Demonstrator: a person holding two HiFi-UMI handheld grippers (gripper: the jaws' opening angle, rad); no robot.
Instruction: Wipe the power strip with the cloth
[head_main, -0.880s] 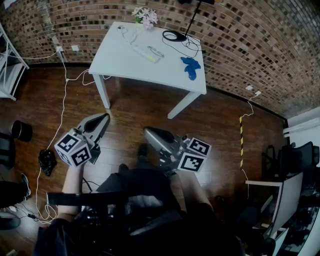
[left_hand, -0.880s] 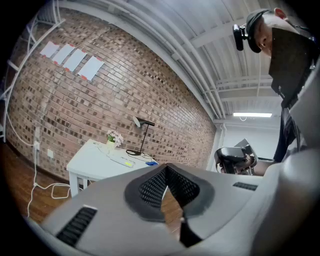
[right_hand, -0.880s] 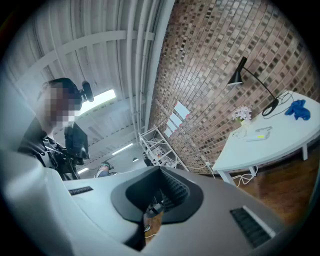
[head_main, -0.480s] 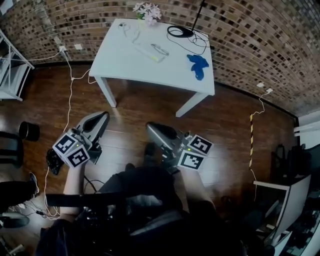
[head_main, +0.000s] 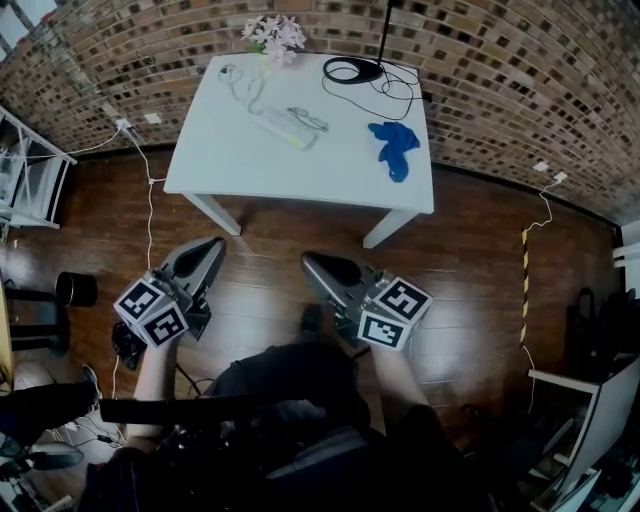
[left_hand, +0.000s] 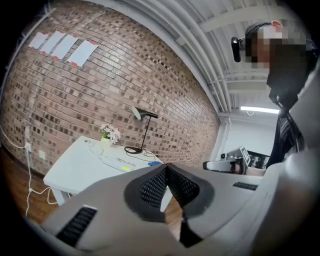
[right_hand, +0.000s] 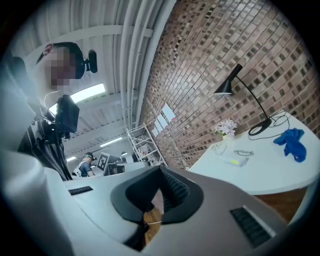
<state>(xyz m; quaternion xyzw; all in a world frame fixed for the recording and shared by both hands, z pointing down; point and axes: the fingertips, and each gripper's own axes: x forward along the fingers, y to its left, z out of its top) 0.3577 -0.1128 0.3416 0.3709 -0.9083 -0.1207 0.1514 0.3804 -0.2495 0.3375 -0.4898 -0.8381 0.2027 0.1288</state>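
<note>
Both tools hang well short of the table (head_main: 300, 180), over the dark, glossy plank floor (head_main: 470, 250). The left gripper (head_main: 208, 248) is a smooth grey shell tapering to a blunt point; its jaws are pressed tight together with nothing between them, the ribbed black pads meeting in a narrow peak. The right gripper (head_main: 312, 264) is shaped the same, its jaws likewise closed and empty, with its cube of black-and-white square markers turned toward the person.

The power strip (head_main: 283, 127) is a long, slim white bar lying at a slant on the matte white tabletop, toward the back left, with a small yellowish patch at its near end and a thin pale cord looping away from it. The cloth (head_main: 393, 146) is a crumpled, soft blue heap on the right side of the table, well apart from the strip. A bunch of pale flowers (head_main: 272, 32) stands at the rear edge, and a coiled black cable (head_main: 350, 70) lies beside it. Behind runs a rough brick wall (head_main: 500, 70)
</note>
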